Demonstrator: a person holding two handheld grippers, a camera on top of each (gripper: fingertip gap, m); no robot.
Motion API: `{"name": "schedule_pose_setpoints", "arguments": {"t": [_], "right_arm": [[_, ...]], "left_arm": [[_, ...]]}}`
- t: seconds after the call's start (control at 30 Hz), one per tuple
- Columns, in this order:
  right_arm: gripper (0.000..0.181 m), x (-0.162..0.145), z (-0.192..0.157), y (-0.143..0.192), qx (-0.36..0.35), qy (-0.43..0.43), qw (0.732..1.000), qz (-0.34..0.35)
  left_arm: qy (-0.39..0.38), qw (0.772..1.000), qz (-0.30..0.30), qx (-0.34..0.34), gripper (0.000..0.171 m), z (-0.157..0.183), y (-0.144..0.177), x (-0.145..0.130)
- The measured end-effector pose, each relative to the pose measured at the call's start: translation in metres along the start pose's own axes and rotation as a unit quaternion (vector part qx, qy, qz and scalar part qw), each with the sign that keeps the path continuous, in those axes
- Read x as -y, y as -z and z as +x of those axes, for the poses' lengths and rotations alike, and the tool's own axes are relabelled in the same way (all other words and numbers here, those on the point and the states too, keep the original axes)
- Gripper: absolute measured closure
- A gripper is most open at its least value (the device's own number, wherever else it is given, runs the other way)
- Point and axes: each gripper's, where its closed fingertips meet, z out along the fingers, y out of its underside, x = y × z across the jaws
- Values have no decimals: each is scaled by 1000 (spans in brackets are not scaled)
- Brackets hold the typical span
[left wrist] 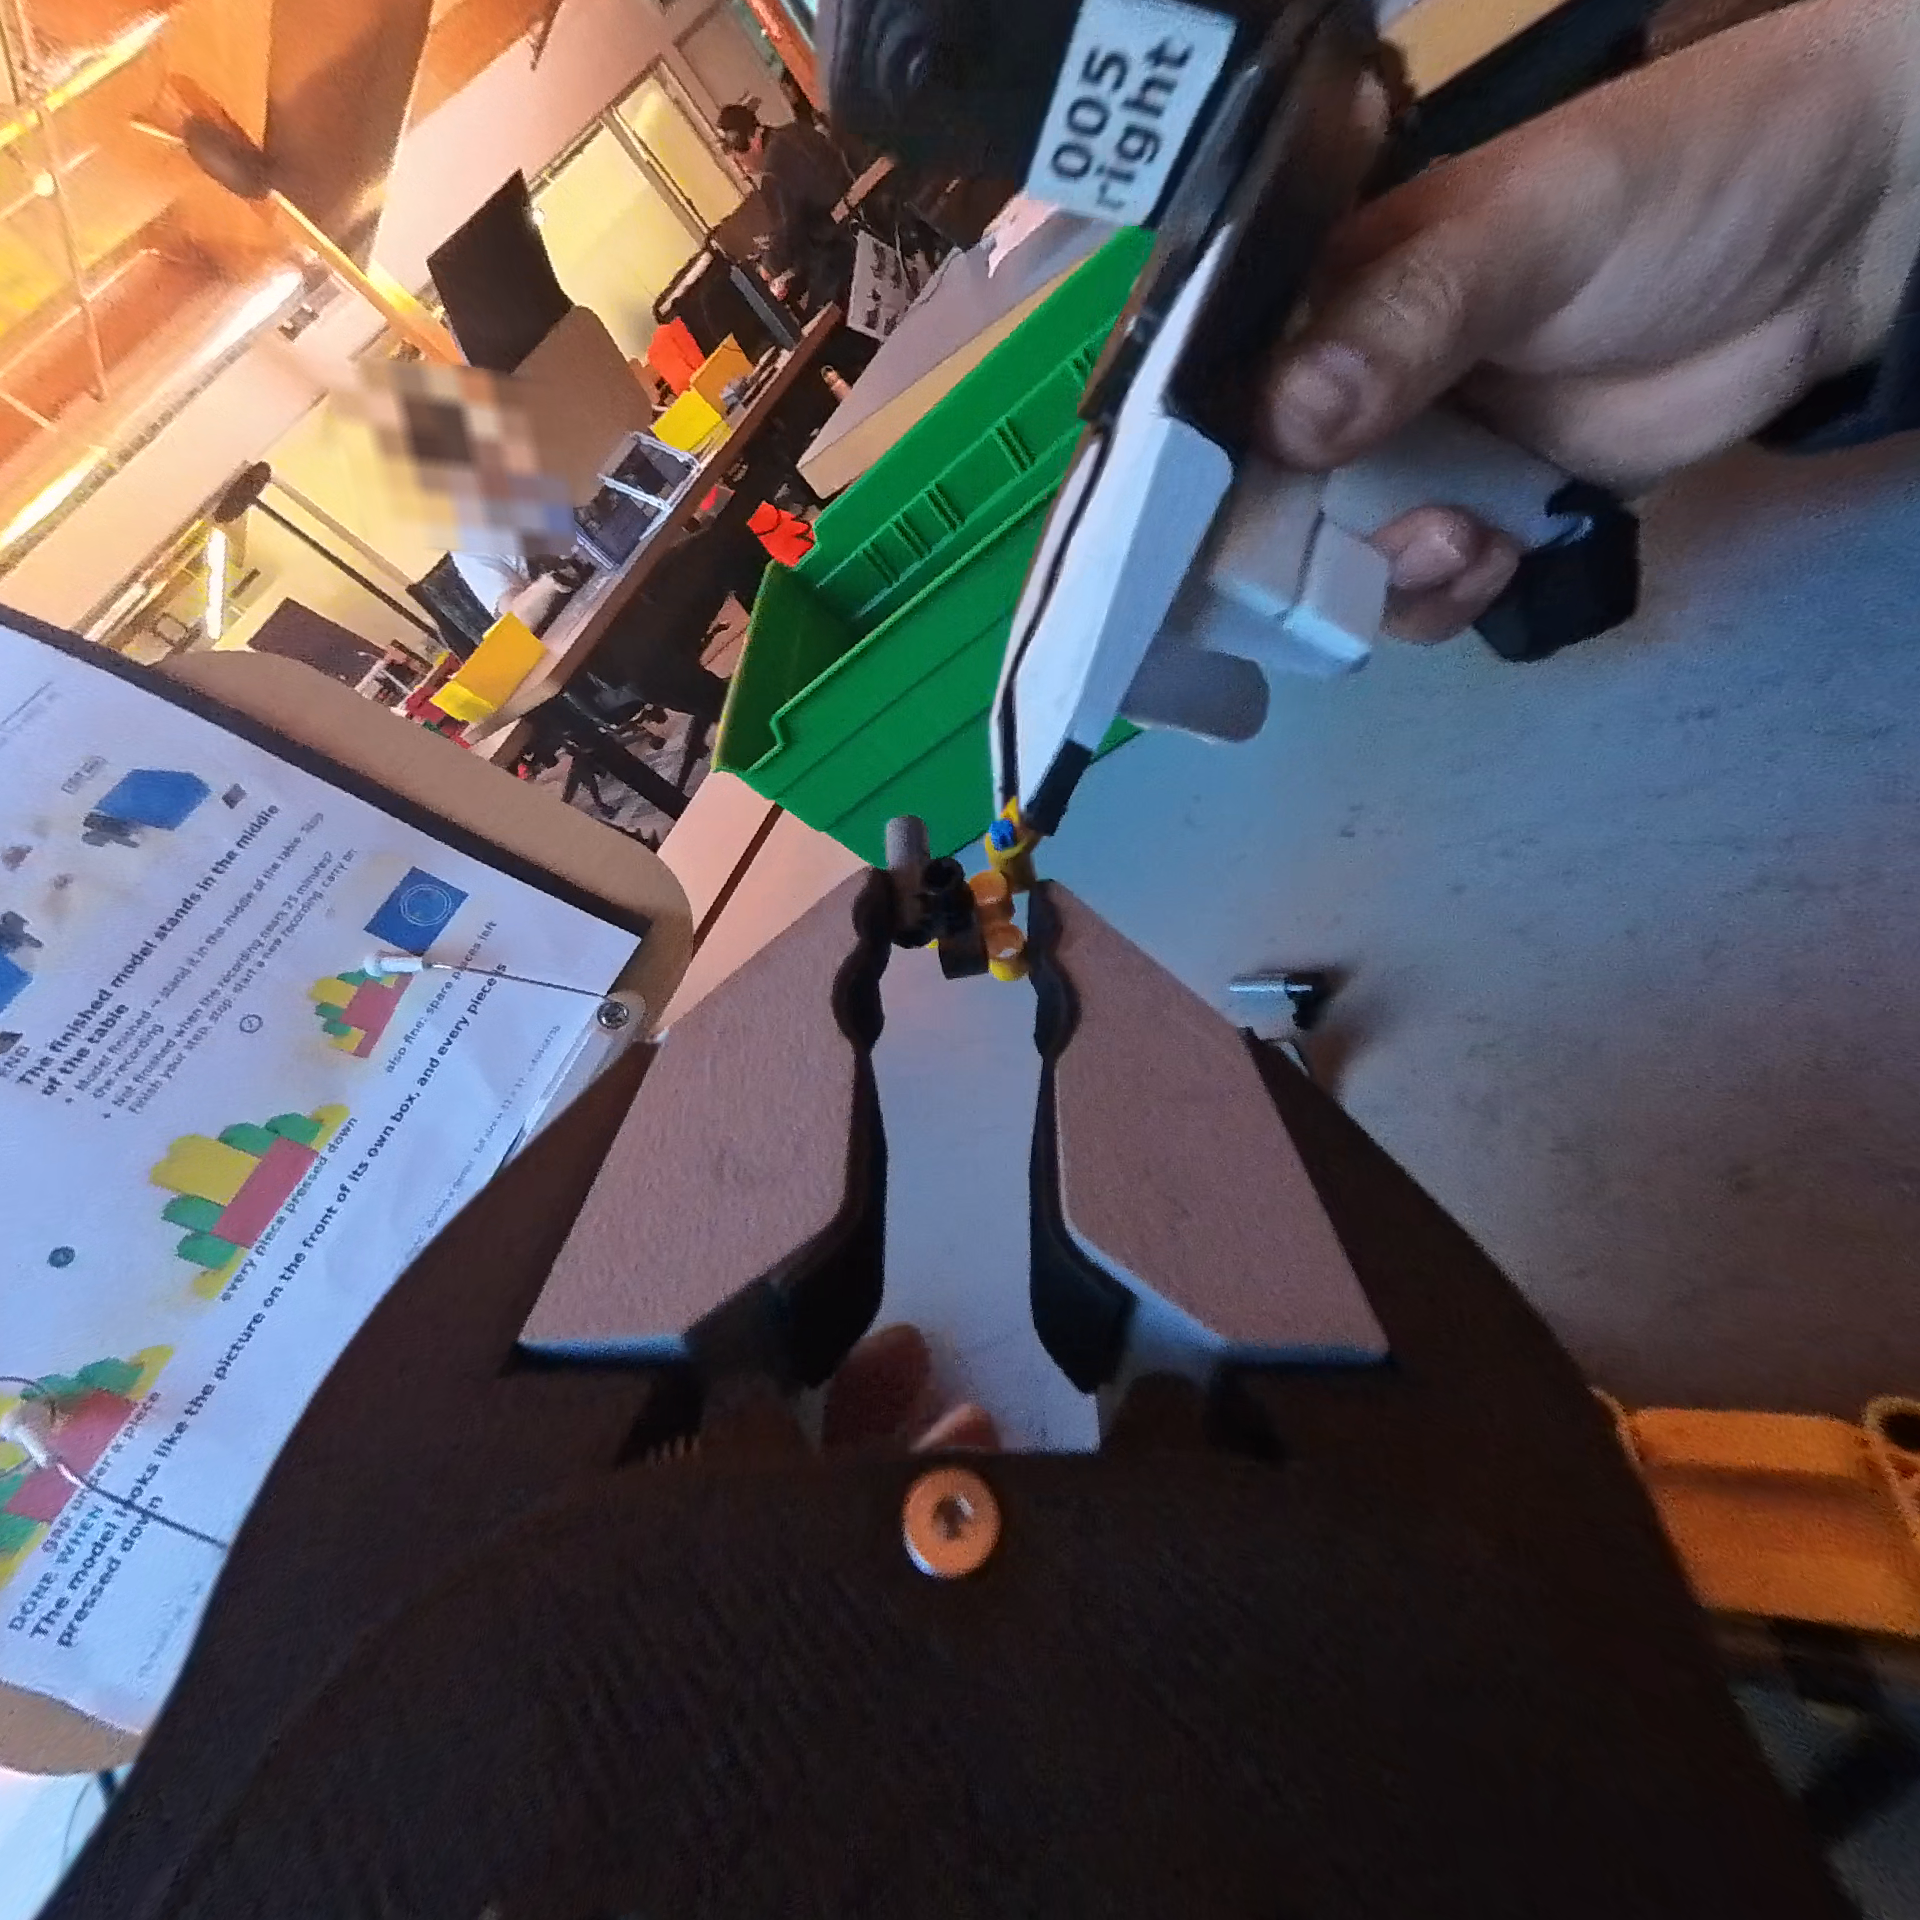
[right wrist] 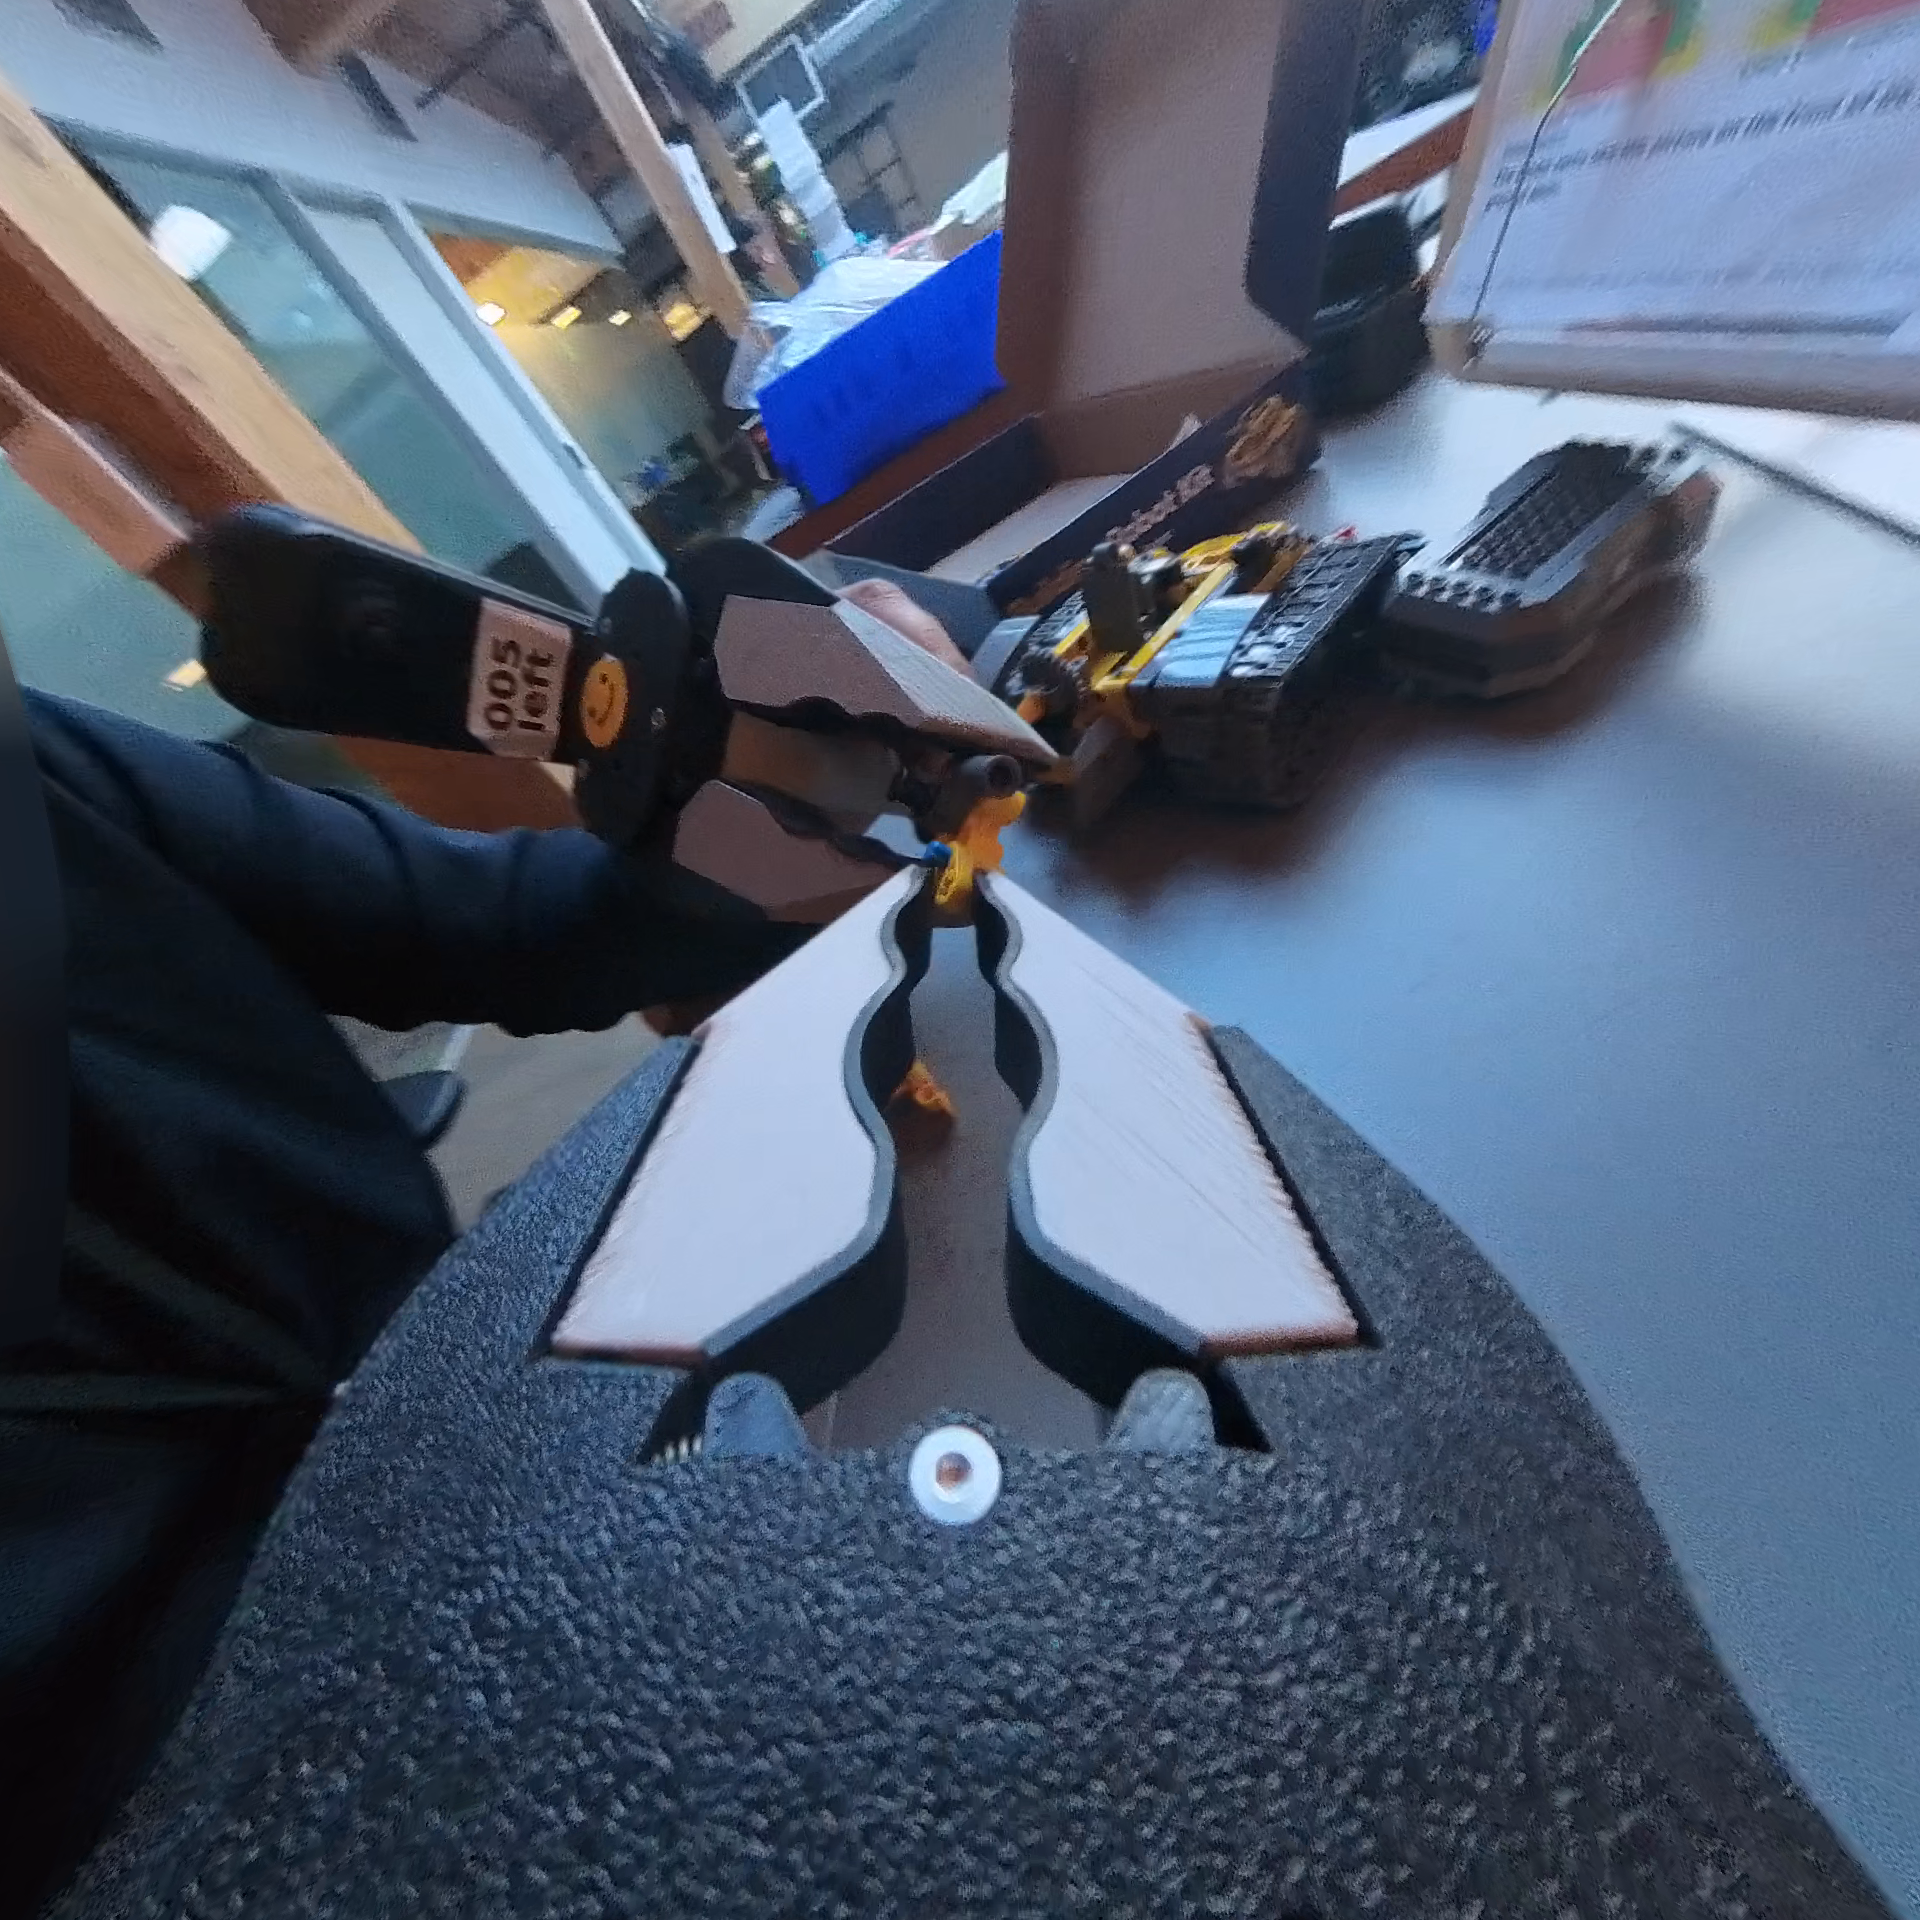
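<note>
Green bin [left wrist: 914, 623] behind jaw-clamped yellow assembly [left wrist: 977, 925].

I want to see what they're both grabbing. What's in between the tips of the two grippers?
A small yellow-and-black brick assembly sits there, pinched by the left gripper and the right gripper. Both wrist views show it.

Small brick assembly [left wrist: 971, 925] between the gripper tips: yellow-orange and black, one grey peg, one blue pin. Bin [left wrist: 914, 582] bright green with ribbed walls; instruction sheet [left wrist: 239, 1143] white with red, yellow, green brick pictures and a blue square. Tracked model [right wrist: 1195, 665] yellow, black and grey; table [right wrist: 1558, 987] pale grey; sleeve [right wrist: 312, 883] dark navy.
</note>
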Motion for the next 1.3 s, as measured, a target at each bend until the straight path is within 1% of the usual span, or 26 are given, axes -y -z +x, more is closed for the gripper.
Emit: {"name": "schedule_pose_setpoints", "arguments": {"t": [0.07, 0.2, 0.27, 0.37, 0.43, 0.53, 0.6, 0.7, 0.8, 0.97, 1.07, 1.13, 1.2, 1.3], "right_arm": [[177, -3, -2, 1, 26, -32, 999, -8], [178, -5, -5, 1, 46, -54, 997, -9], [178, -4, -8, 1, 52, -52, 997, -5], [178, -8, -13, 3, 61, -38, 997, -15], [179, -8, -14, 1, 61, -35, 997, -17], [179, -8, -15, 1, 65, -39, 997, -17], [180, -10, -13, 1, 66, -55, 996, -21], [180, -14, -6, -1, 45, -63, 997, -27], [179, -17, -7, -4, 42, -54, 997, -39], [180, -17, -5, -7, 12, -5, 999, -42], [180, -22, -7, -8, 24, -11, 998, -57], [180, -30, -4, -9, 11, 7, 997, -81], [180, -35, -1, -10, -19, 60, 992, -108], [181, -39, 4, -9, -75, 159, 974, -143]], "left_arm": [[-1, 1000, -5, -14, 148, 4, 1, 0], [-19, 1000, -1, -17, 148, 5, 2, 1], [-28, 1000, 2, 1, 148, 5, 3, 3], [-45, 999, 3, 5, 149, 6, 1, 3], [-57, 998, 5, 11, 150, 4, 2, 3], [-96, 995, 17, 26, 150, 3, 3, 6], [-116, 993, 10, 33, 150, 3, 1, 3], [-131, 991, -6, 38, 150, 2, -2, -4], [-149, 987, -6, 54, 150, 1, -2, 0], [-177, 982, -10, 68, 150, -1, -1, 0], [-198, 979, -4, 59, 150, 3, 0, -1], [-207, 977, -15, 41, 150, 9, -2, -6], [-181, 982, -38, 26, 150, 11, -5, -12], [-154, 985, -69, 18, 151, 12, -7, -17]]}}
